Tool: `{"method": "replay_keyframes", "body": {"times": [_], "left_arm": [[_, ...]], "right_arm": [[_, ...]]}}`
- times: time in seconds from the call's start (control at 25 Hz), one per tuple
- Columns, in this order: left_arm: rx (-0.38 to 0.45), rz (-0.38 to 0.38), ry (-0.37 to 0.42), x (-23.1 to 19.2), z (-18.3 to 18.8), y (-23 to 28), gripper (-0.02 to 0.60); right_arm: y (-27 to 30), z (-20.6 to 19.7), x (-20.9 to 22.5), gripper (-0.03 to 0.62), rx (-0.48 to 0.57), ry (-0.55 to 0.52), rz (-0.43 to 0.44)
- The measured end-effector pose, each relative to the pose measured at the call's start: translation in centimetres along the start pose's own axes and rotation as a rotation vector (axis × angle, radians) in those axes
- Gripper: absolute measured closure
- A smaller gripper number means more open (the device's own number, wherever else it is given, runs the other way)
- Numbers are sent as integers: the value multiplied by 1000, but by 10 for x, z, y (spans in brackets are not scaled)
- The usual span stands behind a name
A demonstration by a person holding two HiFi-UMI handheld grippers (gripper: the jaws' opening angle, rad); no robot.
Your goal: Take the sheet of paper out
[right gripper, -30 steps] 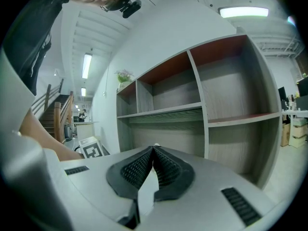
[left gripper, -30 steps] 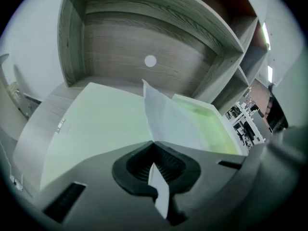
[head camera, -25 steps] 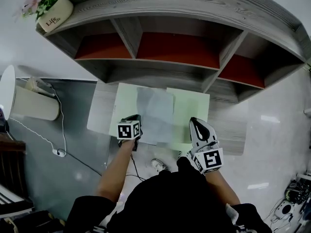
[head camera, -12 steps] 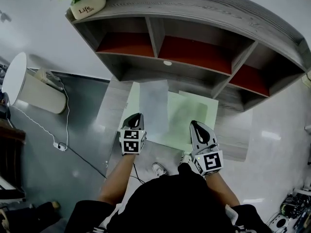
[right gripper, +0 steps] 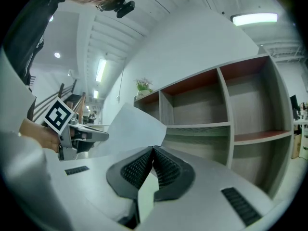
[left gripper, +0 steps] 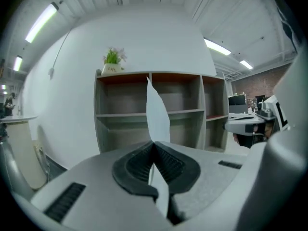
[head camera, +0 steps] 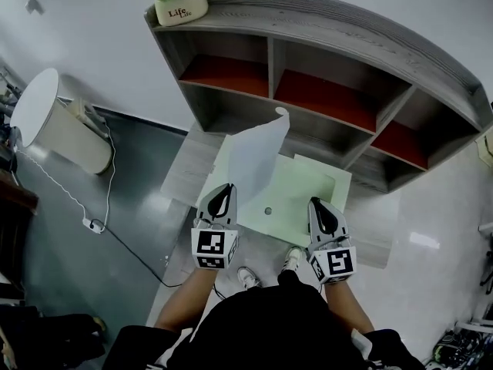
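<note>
The sheet [head camera: 254, 156] is pinched at its near corner between the closed pads of the left gripper [head camera: 225, 191]. It hangs in the air above the folder [head camera: 304, 195], just in front of the shelf [head camera: 323, 68]. Its long axis runs from the pinch up and away toward the shelf, and the far tip curls over. In the left gripper view the sheet [left gripper: 156, 112] stands edge-on as a narrow upright strip, so its face cannot be read there. In the right gripper view its broad face [right gripper: 130, 124] slants up from the left gripper [right gripper: 72, 134].

The right gripper [head camera: 318, 206] lies level at the folder's near edge with its pads pressed together. A thin pale green strip, apparently the folder's edge, shows in the slot behind them [right gripper: 153, 150].

The corner inside the left jaws is hidden. No view shows whether the sheet's lower edge touches the folder. The person's body cuts off the near edge of the desk [head camera: 185, 176].
</note>
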State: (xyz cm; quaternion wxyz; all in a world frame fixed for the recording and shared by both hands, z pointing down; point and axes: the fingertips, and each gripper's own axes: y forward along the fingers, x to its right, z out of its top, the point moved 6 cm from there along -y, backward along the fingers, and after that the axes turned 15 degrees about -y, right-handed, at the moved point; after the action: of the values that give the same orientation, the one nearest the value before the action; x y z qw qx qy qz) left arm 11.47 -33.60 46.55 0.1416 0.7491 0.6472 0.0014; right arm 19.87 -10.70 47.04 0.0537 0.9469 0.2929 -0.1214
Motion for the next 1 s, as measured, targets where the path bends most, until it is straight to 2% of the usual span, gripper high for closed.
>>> {"method": "replay_keyframes", "body": {"times": [0.28,0.48,0.76,1.0], "left_arm": [[147,-34,-5,6,39,-28,574],[231,-60,-11,15,57,-41,574],[262,-102,-44,30,71,-44,574],[277,-104,-38,36,76,-38,574]], "right_arm": [[-5,18,18,572,27,-28,-68],[-10,38,22,572,73,-53,-82],[-16,54,20,572,100,-124,-38],[-13,61,26,574,92,-156,-61]]}}
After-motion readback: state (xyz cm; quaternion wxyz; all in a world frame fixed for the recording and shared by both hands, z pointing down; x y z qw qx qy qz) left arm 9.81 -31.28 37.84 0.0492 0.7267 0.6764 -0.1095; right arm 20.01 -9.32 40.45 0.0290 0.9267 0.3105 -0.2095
